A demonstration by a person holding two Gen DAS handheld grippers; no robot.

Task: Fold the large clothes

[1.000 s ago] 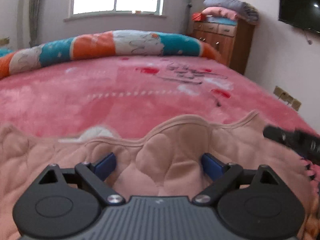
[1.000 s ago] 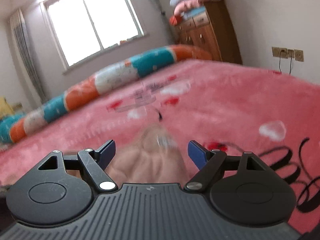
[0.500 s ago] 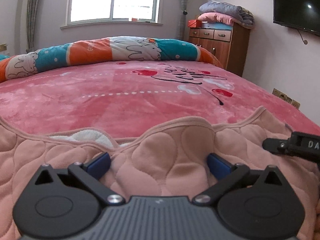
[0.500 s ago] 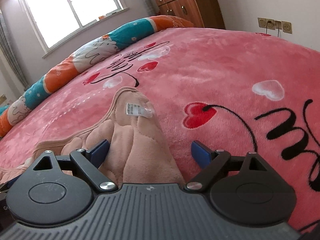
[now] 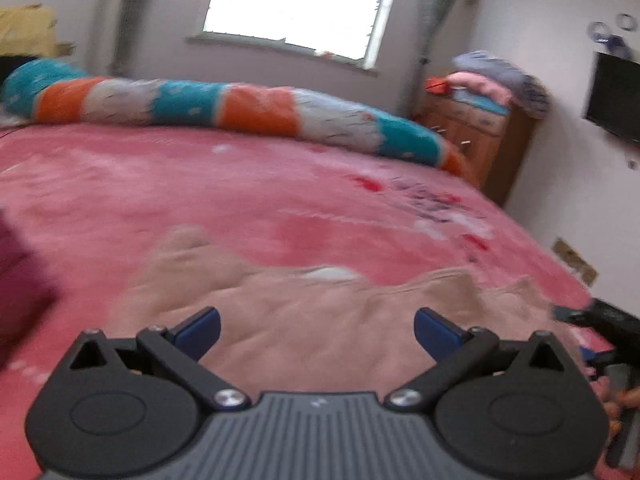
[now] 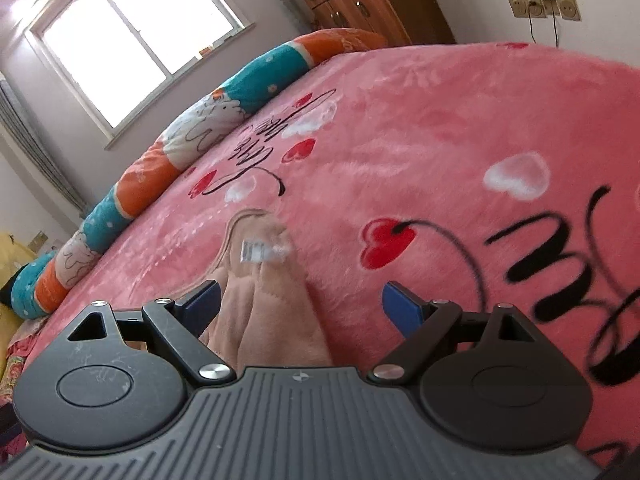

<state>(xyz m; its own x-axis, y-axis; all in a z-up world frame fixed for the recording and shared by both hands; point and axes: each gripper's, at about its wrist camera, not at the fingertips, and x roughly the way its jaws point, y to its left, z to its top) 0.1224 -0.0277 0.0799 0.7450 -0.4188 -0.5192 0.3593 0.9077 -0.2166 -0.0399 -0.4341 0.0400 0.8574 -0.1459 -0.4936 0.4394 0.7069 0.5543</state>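
Left wrist view, blurry. Left gripper (image 5: 316, 330) has its jaws spread wide, blue pads (image 5: 199, 330) well apart, nothing pinched. It hangs over the peach quilted garment (image 5: 304, 320), which lies flat on the pink blanket (image 5: 200, 200) near the bed's close edge. A bit of white lining (image 5: 330, 274) peeks out at the garment's far hem. At the frame's right edge the right gripper (image 5: 576, 314) pokes in as a black tip over the garment's right corner. A striped bolster (image 5: 224, 108) in teal, orange and white lies along the far side of the bed. Behind it a window (image 5: 300, 4); to the right a wooden dresser (image 5: 476, 136) with folded bedding (image 5: 496, 80) stacked on top, and a dark TV (image 5: 614, 100) on the wall. Something dark red (image 5: 20, 280) sits at the left edge, too blurred to identify.

Right wrist view, sharper. Right gripper (image 6: 300, 304) is also released, jaws wide. The garment's (image 6: 264, 304) narrow end runs between the pads without either pressing it; the left pad (image 6: 202, 306) sits just beside the fabric. A white label (image 6: 260, 250) shows near the garment's tip. Blanket (image 6: 440, 120) carries red and white hearts and black script. Wall sockets (image 6: 544, 8) at upper right, one with a cord plugged in.
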